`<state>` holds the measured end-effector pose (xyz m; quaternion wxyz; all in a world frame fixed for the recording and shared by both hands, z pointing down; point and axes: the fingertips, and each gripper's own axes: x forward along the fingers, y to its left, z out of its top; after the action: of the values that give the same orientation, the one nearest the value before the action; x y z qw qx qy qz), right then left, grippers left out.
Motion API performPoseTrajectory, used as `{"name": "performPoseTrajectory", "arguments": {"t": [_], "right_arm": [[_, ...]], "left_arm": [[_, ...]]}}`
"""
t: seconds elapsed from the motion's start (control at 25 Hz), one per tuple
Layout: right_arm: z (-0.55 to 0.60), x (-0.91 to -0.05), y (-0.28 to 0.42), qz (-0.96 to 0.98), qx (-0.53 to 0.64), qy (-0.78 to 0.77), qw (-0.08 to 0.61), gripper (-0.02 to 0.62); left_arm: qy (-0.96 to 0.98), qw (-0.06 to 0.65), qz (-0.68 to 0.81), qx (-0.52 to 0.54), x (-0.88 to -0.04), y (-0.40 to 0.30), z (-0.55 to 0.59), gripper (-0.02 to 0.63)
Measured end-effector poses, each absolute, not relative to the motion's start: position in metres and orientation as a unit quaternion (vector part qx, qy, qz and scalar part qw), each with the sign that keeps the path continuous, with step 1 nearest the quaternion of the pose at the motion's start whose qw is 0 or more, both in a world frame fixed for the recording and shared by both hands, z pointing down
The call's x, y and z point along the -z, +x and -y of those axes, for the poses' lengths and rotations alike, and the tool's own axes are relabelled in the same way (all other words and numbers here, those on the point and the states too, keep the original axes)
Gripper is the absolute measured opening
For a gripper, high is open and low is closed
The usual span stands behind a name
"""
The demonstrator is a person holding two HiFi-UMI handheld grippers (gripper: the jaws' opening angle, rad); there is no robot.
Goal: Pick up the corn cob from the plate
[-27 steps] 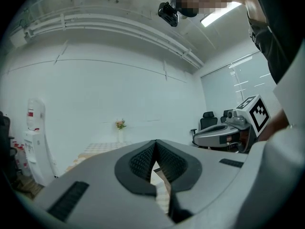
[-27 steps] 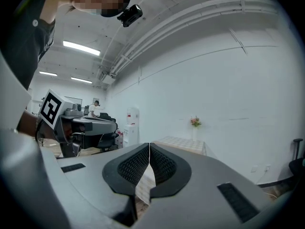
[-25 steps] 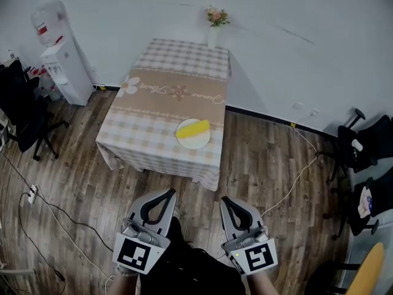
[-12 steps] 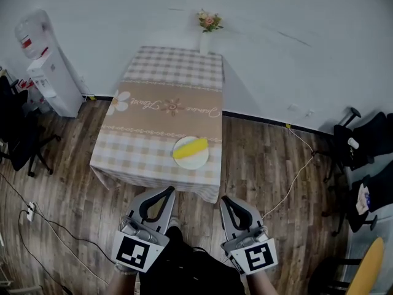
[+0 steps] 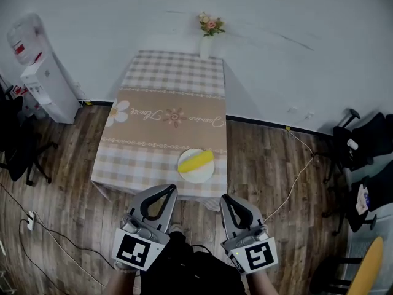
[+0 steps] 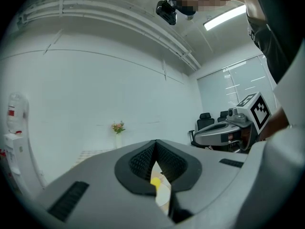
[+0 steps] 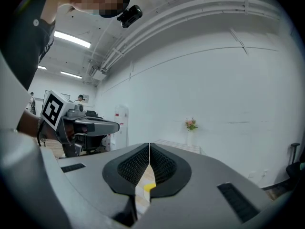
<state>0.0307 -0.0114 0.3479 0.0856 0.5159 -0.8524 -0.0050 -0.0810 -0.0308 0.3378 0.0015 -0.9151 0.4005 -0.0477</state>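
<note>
You had stepped closer to the bench [image 5: 161,78]; left gripper [image 5: 167,189] and right gripper [image 5: 225,199] stayed closed, empty. The corn cob [image 5: 196,160] lay on its plate [image 5: 189,175], likely light, firm, roll-prone: grip across its middle.

The corn cob [image 5: 196,160] is bright yellow on a white plate [image 5: 198,174]. The worktop [image 5: 172,75] wears a cloth checked in beige and white. A tan band [image 5: 166,128] crosses it, printed with a white daisy [image 5: 119,111] and pale script. The floor [image 5: 73,195] is dark brown wood planking, and the wall [image 5: 295,42] is plain white. The left gripper [image 5: 167,190] and right gripper [image 5: 226,200] are grey, each with a black-and-white square marker. Pink flowers [image 5: 210,23] top a white vase [image 5: 205,45].
</note>
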Motion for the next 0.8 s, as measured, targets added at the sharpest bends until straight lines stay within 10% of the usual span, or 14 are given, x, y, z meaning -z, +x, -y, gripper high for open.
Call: {"name": "performPoseTrajectory", "arguments": {"t": [0.8], "right_arm": [[0.055,-0.355,0.018,0.837,0.0,0.539,0.097,0.043]], "left_arm": [[-0.926,0.001,-0.373,0.047,-0.347,-0.091,0.083,0.012]]}}
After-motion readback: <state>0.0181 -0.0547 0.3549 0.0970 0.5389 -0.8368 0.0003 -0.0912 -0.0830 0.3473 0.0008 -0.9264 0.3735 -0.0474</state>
